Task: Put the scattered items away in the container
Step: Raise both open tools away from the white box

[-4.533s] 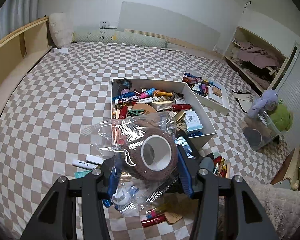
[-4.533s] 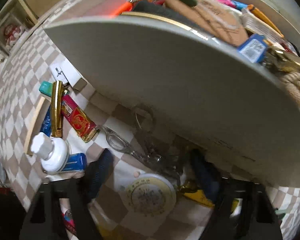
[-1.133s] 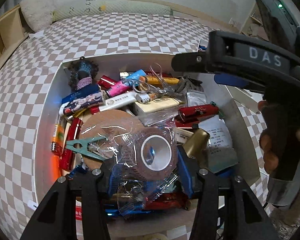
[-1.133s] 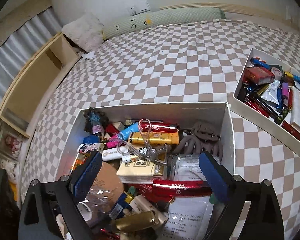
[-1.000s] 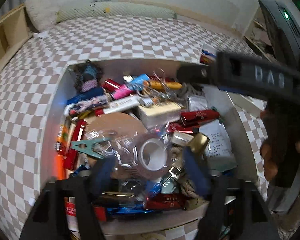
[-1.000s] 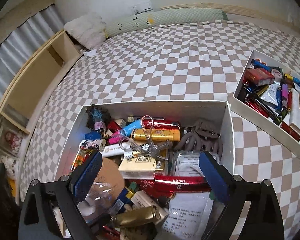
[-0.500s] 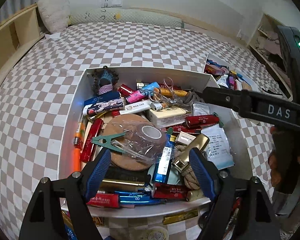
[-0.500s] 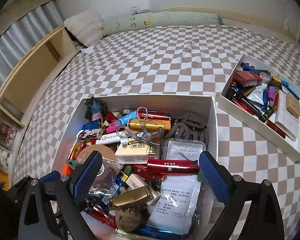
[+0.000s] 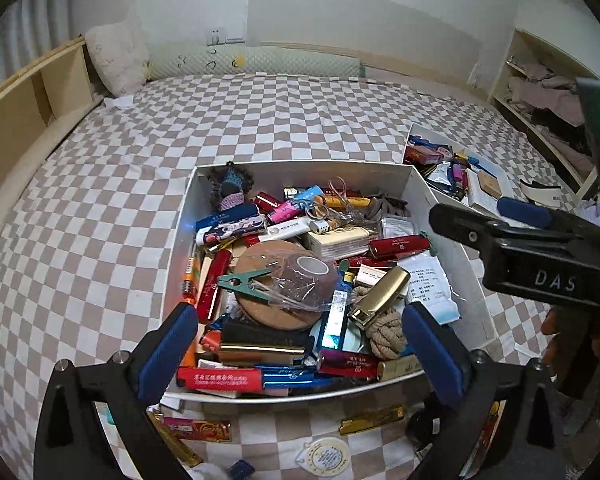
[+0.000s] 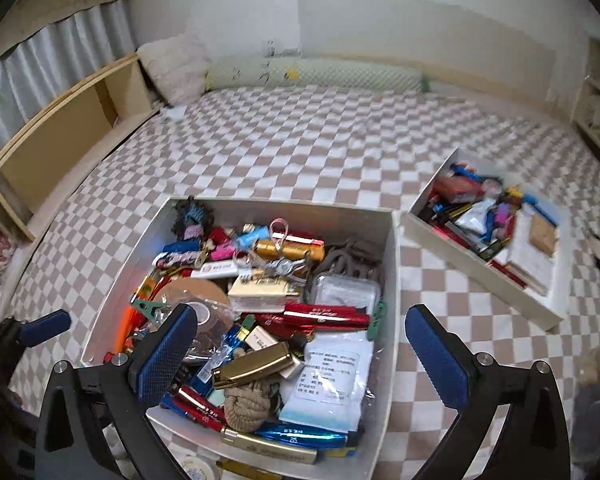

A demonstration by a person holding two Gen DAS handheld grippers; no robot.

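Note:
A white box (image 9: 182, 216) on the checkered bed is packed with small items. A brown tape roll in a clear bag (image 9: 306, 276) lies inside it on a cork disc, by a green clip (image 9: 242, 282). My left gripper (image 9: 300, 346) is open and empty above the box's near edge. My right gripper (image 10: 300, 350) is open and empty over the same box (image 10: 394, 280); the roll shows there (image 10: 204, 318) too. Loose items lie on the bed before the box: a red packet (image 9: 196, 428), a gold bar (image 9: 370, 420), a round tin (image 9: 322, 456).
A second white tray (image 10: 452, 244) full of small items sits to the right of the box. A wooden shelf unit (image 9: 16, 120) runs along the bed's left side; pillows (image 9: 118, 58) lie at the headboard. The right gripper's body (image 9: 540, 256) hangs beside the box.
My left gripper opened and let the bagged tape roll drop into the box, then drew back and up. My right gripper pulled back a little, open throughout.

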